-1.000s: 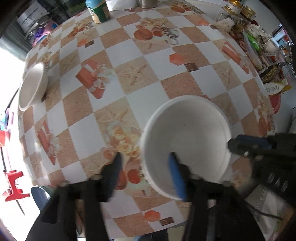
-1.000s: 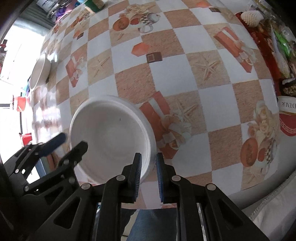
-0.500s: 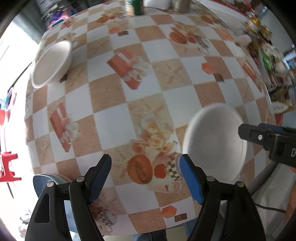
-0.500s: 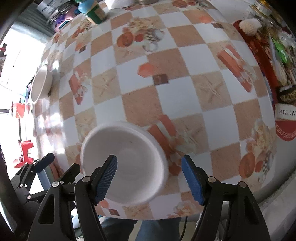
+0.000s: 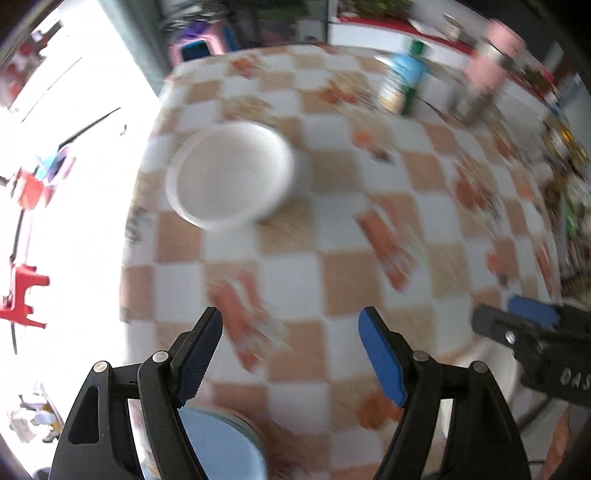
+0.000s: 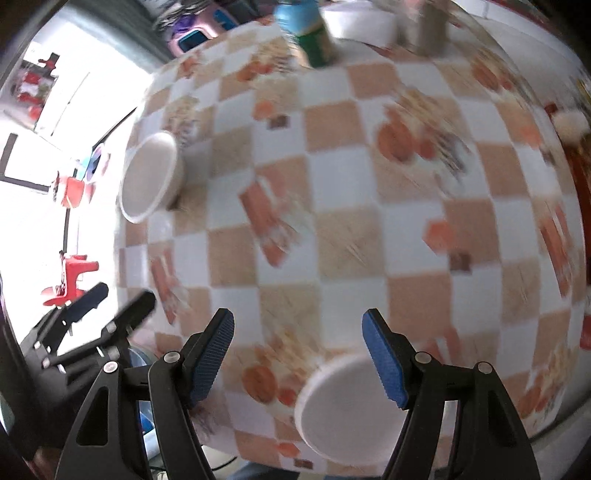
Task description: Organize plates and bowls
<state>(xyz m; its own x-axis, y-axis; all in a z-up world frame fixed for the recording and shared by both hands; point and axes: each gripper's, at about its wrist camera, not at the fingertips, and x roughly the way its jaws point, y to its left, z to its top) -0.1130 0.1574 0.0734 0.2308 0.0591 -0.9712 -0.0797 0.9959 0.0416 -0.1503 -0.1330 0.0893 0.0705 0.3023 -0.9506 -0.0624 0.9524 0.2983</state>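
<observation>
Two white bowls stand on the checkered tablecloth. The far bowl [image 5: 229, 177] [image 6: 151, 177] sits near the table's left edge, well ahead of my left gripper [image 5: 291, 325], which hangs open and empty above the cloth. The near bowl [image 6: 347, 402] rests by the front edge, just below and behind the blue pads [image 6: 384, 358] of my right gripper [image 6: 299, 328], which is open and touches nothing. Each gripper shows in the other's view: the right gripper [image 5: 517, 321] at the far right, the left gripper [image 6: 114, 301] at the lower left. Both views are blurred.
A green bottle with a blue label [image 5: 402, 85] [image 6: 314, 33] and a pink-topped steel tumbler [image 5: 487, 66] stand at the table's back. Packets and jars crowd the right side [image 5: 569, 192]. Red stools [image 6: 74, 277] and a blue round seat [image 5: 221, 443] stand beyond the table's left and front edges.
Both grippers let go of the near bowl's rim, opened wide and lifted away. The bowl stays by the front edge. Both views have swung toward the far bowl at the left.
</observation>
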